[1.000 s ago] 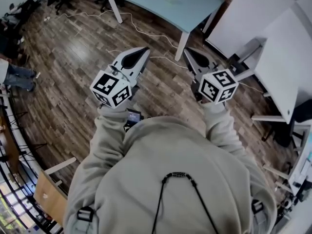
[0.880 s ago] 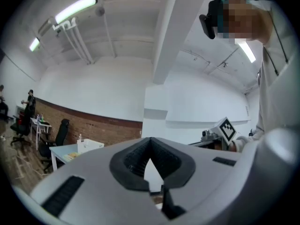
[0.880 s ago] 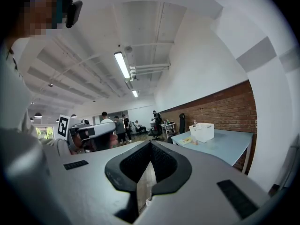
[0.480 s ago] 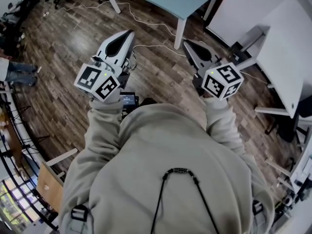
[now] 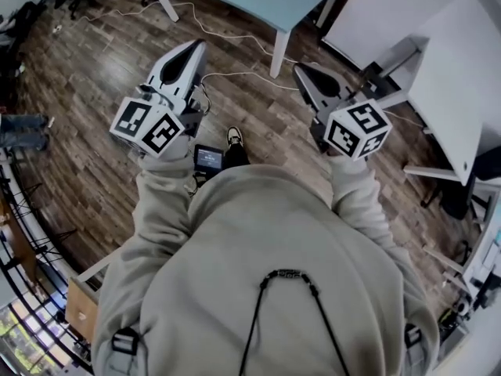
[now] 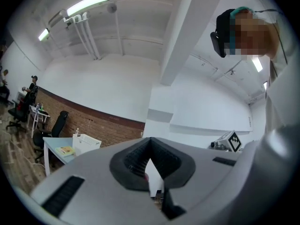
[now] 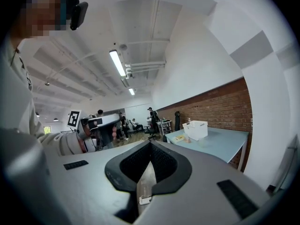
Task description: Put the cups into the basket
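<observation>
Left gripper (image 5: 190,49) and right gripper (image 5: 302,72), both closed and empty, hover above the wood floor (image 5: 94,92) mid-frame. At the right of the right gripper view, a white basket (image 7: 196,129) sits on a blue table (image 7: 225,146).

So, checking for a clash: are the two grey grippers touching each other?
Apart. The head view shows wooden floor between the grey left gripper and the grey right gripper.

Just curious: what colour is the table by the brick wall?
The table is light blue, clearest in the right gripper view.
</observation>
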The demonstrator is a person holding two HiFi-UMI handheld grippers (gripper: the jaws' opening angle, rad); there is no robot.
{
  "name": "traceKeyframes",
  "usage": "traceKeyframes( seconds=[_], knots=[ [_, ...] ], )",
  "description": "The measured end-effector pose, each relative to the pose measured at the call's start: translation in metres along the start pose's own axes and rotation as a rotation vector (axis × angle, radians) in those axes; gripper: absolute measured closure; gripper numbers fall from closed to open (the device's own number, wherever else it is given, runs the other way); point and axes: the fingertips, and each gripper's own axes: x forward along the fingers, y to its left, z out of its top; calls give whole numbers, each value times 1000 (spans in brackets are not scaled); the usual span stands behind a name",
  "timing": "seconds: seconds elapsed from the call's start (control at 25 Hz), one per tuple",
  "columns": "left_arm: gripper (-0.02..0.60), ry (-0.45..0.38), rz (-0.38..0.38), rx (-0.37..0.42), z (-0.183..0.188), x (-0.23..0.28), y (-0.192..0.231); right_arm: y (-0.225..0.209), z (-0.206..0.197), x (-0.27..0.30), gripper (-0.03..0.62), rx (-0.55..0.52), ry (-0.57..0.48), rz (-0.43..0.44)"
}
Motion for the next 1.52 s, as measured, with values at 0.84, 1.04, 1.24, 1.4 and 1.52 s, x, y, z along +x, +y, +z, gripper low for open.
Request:
traceKeyframes(
  seconds=[0.84, 1.04, 1.24, 1.4, 1.52],
  knots=[
    [584, 66, -51, 26, 3, 113, 224, -123, 39, 229, 582, -17, 126, -89],
    [586, 96, -75, 60, 4, 134, 235, -140, 35, 247, 582, 27, 134, -83],
    [584, 125, -47, 35, -9, 166, 258, -178, 42, 272, 582, 15, 134, -66],
    [584, 151, -37, 47, -12, 193, 279, -213, 45, 301, 582, 20, 119, -46],
    [584, 160, -27, 40, -11, 212, 304, -232, 52, 328, 582, 27, 113, -22]
  ],
)
